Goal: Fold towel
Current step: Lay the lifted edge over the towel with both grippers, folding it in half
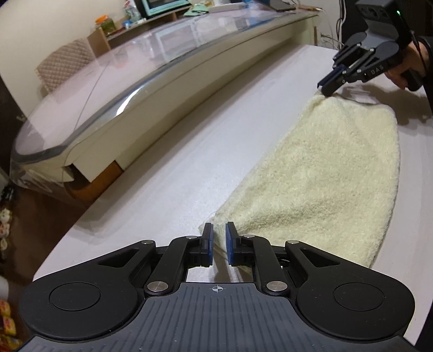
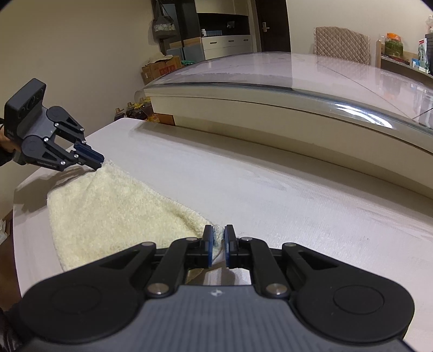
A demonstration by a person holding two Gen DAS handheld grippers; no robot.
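A cream terry towel (image 1: 335, 173) lies folded on the white table (image 1: 167, 178); it also shows in the right wrist view (image 2: 113, 214). My left gripper (image 1: 219, 230) sits at the towel's near corner, its jaws a narrow gap apart, with towel edge between and below them. In the right wrist view the left gripper (image 2: 98, 159) touches the towel's far corner. My right gripper (image 2: 218, 235) is shut on the towel's other corner, with cloth pinched between the blue pads (image 2: 208, 243). In the left wrist view the right gripper (image 1: 328, 85) sits at the far corner.
A long cream counter with a glass top (image 1: 151, 89) runs along the table's far side. A quilted chair (image 2: 342, 44), shelves with jars (image 1: 108, 24) and cardboard boxes (image 2: 161, 67) stand behind. The table's left edge (image 1: 62, 238) is near my left gripper.
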